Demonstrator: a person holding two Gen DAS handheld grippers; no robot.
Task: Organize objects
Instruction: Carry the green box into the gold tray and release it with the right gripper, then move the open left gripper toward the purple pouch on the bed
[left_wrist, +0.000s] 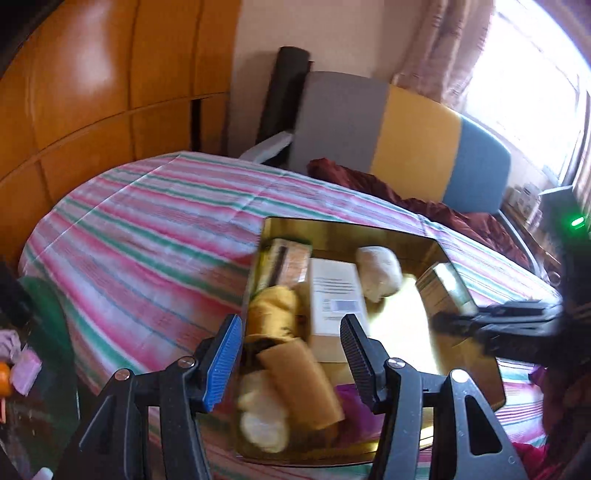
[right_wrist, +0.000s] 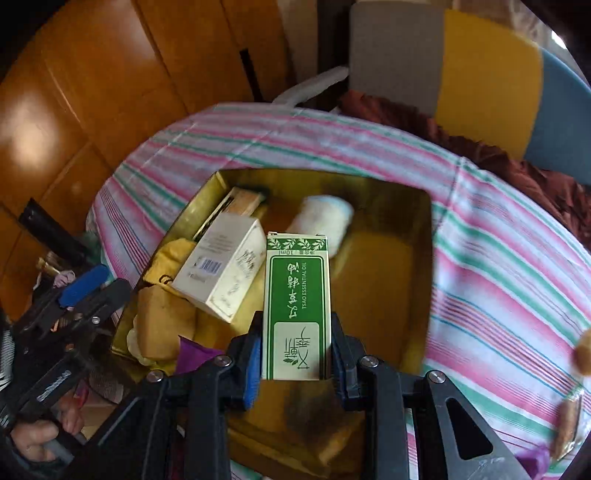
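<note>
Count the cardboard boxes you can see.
3: green box in the right hand-held gripper; white box and tan box inside the gold tin. Others may be buried.

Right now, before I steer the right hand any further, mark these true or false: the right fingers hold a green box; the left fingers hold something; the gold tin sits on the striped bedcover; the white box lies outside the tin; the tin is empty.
1. The right gripper is shut on the green box. True.
2. The left gripper holds something. False: its fingers stand apart with nothing between them.
3. The gold tin sits on the striped bedcover. True.
4. The white box lies outside the tin. False: it lies inside, near the left wall.
5. The tin is empty. False: it holds several items.
</note>
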